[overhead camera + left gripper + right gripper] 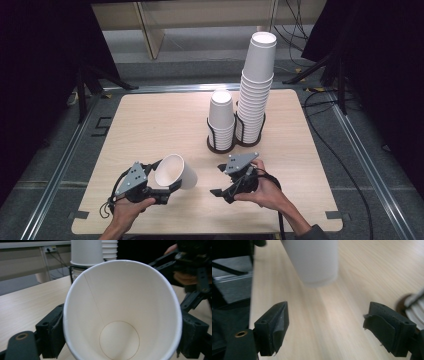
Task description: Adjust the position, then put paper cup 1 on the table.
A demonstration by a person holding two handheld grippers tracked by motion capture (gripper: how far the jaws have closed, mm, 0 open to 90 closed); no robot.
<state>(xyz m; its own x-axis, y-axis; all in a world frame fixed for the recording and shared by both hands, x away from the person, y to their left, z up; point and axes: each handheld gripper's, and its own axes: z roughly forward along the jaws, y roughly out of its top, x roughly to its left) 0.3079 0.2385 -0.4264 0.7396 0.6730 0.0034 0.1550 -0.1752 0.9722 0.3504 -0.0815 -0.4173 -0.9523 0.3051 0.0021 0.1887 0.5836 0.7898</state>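
Left tool (167,192): closed on a white paper cup (175,171), pads pressed to its wall on two opposite sides just below the rim, as the left gripper view shows. Cup held above the table (150,125), tipped on its side; long axis runs roughly level, mouth towards the person's left, closed base towards the right tool.

Right tool (220,186): jaws wide apart, nothing between them; held in the person's right hand (262,192) just right of the cup. Its own view looks along the jaws at the cup's blurred base (317,262), ahead and slightly left of centre, not touching.

Governing relation: the cup lies between the two tools, base end nearer the right tool, rim end at the left tool. A handover or a regrip, if that is the coming move, would likely take the cup by the base end, across its long axis.

Farther off: two black wire holders at mid-table, side by side. Short cup stack (221,120) in the left holder; tall cup stack (256,85) in the right holder, leaning slightly.
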